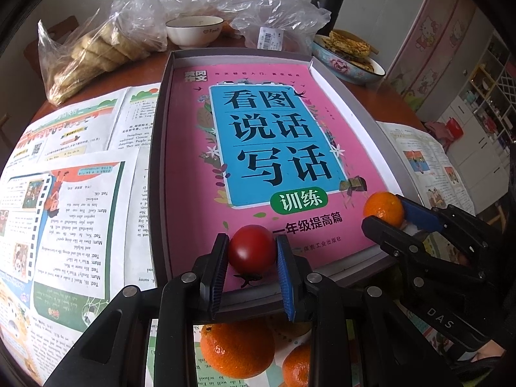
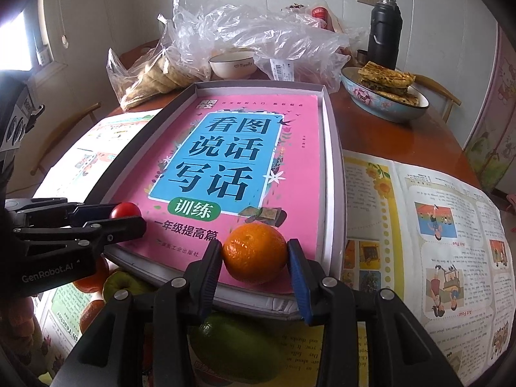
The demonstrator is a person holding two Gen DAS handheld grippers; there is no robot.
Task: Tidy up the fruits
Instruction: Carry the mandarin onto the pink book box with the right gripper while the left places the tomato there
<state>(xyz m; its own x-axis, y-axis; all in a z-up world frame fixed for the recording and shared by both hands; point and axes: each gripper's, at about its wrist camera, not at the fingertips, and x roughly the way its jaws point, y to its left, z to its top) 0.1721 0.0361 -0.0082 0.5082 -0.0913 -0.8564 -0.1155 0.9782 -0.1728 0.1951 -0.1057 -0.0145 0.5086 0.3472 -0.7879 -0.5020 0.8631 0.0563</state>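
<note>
Left wrist view: left gripper [image 1: 252,251] clamps a tomato [image 1: 251,249], right gripper [image 1: 387,214] an orange [image 1: 383,209], both over the tray [image 1: 158,174]; loose fruit [image 1: 238,348] remains at lower frame

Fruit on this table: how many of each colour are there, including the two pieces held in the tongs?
Red: 1 (tomato)
Orange: 3 (orange in the right tongs, two loose oranges)
Green: 2 (green fruits)
Total: 6
</note>
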